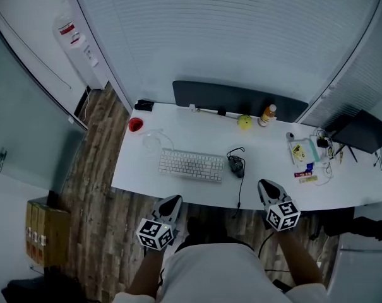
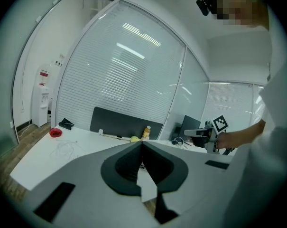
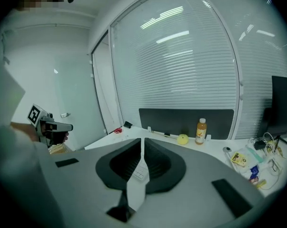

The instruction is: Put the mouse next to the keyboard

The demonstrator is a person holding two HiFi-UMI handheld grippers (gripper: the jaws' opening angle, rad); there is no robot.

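The white keyboard [image 1: 191,165] lies near the front of the white desk [image 1: 266,150]. Just to its right sits the black mouse [image 1: 235,165], its cable trailing over the desk's front edge. Both grippers hang in front of the desk, below its edge and clear of everything. My left gripper [image 1: 171,204] is under the keyboard's near side, shut and empty, its jaws meeting at the tip [image 2: 142,142]. My right gripper [image 1: 267,186] is a little right of the mouse, also shut with nothing held [image 3: 142,139].
Along the desk's back stand a dark divider panel [image 1: 238,100], a yellow ball [image 1: 244,121] and an orange bottle [image 1: 267,114]. A red item [image 1: 135,124] sits at the left end. Cables and small clutter [image 1: 310,153] lie beside a dark screen [image 1: 361,131].
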